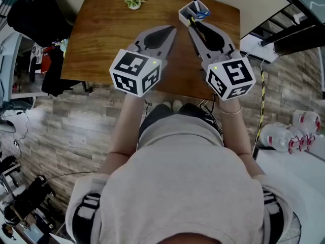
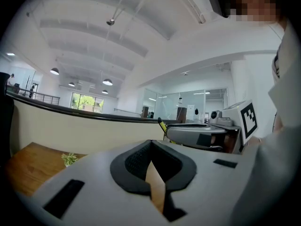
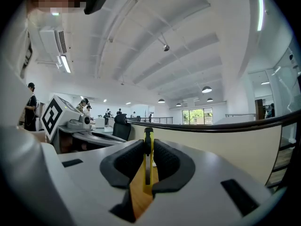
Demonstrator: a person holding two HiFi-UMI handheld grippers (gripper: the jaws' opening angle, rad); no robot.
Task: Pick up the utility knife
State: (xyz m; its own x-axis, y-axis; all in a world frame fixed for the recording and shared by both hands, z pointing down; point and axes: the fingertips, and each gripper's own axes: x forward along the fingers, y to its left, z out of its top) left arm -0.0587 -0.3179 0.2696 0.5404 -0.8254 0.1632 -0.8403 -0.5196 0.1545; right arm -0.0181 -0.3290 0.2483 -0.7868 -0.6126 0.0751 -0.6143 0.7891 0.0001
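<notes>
The utility knife (image 3: pixel 147 164), yellow with a black slider, stands upright between my right gripper's (image 3: pixel 148 143) pads, which are shut on it. In the head view the right gripper (image 1: pixel 194 29) is held above the wooden table (image 1: pixel 101 44), and the knife's yellow end (image 1: pixel 192 22) sticks out past the jaws near a pen holder. My left gripper (image 1: pixel 171 30) hangs beside it at the same height. Its jaws (image 2: pixel 150 145) are shut with nothing between them. From the left gripper view the right gripper (image 2: pixel 202 135) and the knife tip (image 2: pixel 162 125) show at the right.
A white pen holder (image 1: pixel 187 15) with blue-handled scissors stands at the table's far right. A small green plant (image 1: pixel 134 1) sits at the far middle. Water bottles (image 1: pixel 284 136) lie on the floor to the right, and a black chair (image 1: pixel 35 14) is at the left.
</notes>
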